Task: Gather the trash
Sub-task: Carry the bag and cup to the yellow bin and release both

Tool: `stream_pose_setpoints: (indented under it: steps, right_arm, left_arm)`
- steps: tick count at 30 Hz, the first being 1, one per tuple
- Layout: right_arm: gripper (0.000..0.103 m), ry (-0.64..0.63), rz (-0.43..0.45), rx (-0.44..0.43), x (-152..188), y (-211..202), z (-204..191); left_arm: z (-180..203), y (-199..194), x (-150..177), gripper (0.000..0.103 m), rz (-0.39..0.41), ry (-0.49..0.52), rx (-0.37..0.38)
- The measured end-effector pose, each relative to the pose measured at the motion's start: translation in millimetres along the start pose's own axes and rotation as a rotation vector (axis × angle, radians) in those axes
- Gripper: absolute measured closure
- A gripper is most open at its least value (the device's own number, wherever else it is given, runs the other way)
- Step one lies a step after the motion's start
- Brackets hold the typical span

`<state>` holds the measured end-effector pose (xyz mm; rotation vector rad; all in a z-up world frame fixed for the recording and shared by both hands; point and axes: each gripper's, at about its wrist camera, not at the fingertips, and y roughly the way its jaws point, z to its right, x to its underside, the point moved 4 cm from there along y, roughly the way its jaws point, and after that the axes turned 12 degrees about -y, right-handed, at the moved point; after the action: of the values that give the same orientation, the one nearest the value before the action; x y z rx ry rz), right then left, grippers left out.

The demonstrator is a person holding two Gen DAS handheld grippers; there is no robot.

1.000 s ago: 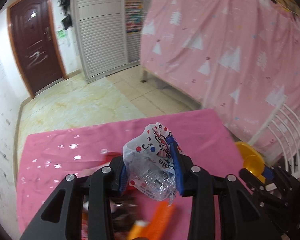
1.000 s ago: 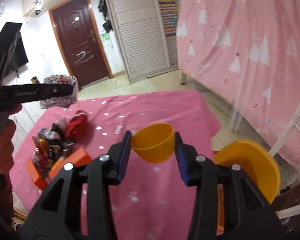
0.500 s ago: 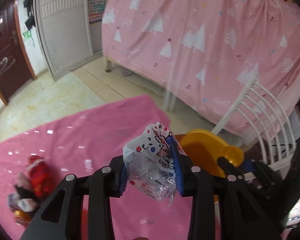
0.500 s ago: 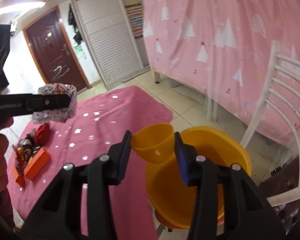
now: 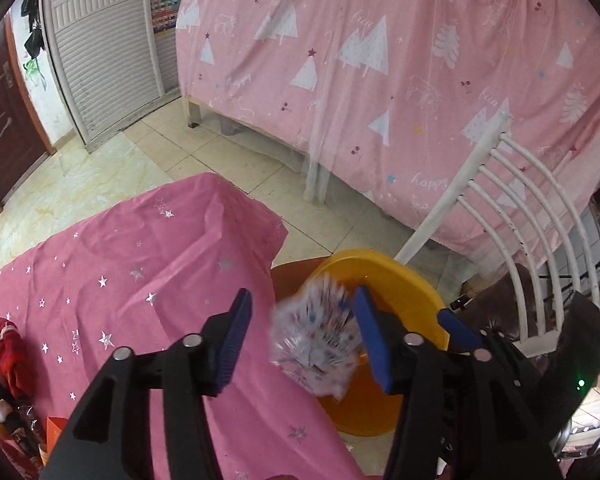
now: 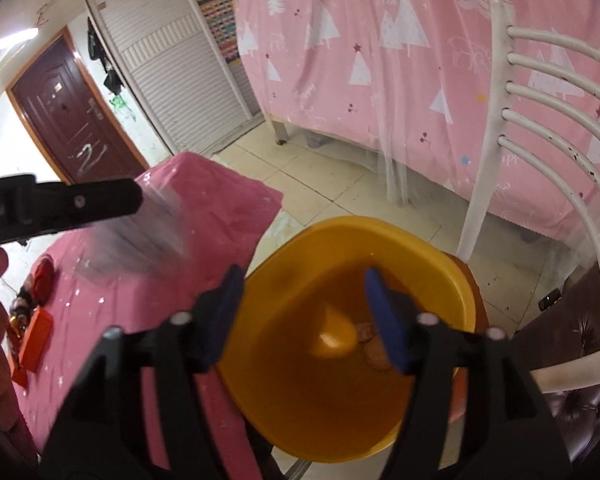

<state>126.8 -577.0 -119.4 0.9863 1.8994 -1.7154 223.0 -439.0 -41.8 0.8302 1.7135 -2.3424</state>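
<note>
Hanging over the yellow basin [image 5: 384, 276], the left gripper [image 5: 304, 340] has its jaws spread, the crumpled printed wrapper [image 5: 316, 344] blurred between them. Spread wide too, the right gripper [image 6: 304, 312] grips nothing above a small yellow cup [image 6: 336, 338] lying inside the basin.

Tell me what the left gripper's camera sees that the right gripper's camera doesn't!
Only the left wrist view shows the printed plastic wrapper sharply enough to see its pattern, blurred between the open left gripper fingers, beside the right-hand pad.

Only the right wrist view looks inside the yellow basin: a small yellow cup and some brownish bits lie at its bottom, under the open right gripper.

Both show the basin, the pink starry tablecloth, the white chair and the pink tree-print curtain.
</note>
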Motion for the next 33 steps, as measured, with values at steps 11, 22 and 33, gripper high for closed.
stream_pose_setpoints:
  steps: [11,22,33]
  right_arm:
    - [0.04,-0.037,0.023,-0.008,-4.0,-8.8,-15.8]
    - [0.04,-0.085,0.08,-0.022,-16.8,-36.2,-58.7]
    - [0.032,-0.23,0.071,-0.096,-27.8,-33.9,-144.5]
  left_arm:
    - [-17.9,-17.7,-2.5,0.051,0.017,-0.022,-0.011]
    - [-63.5,-56.5,-1.7,0.05,0.07,-0.054,-0.03]
    - [-158.8,-125.1,11.8,0.042,0.161,-0.141,-0.05]
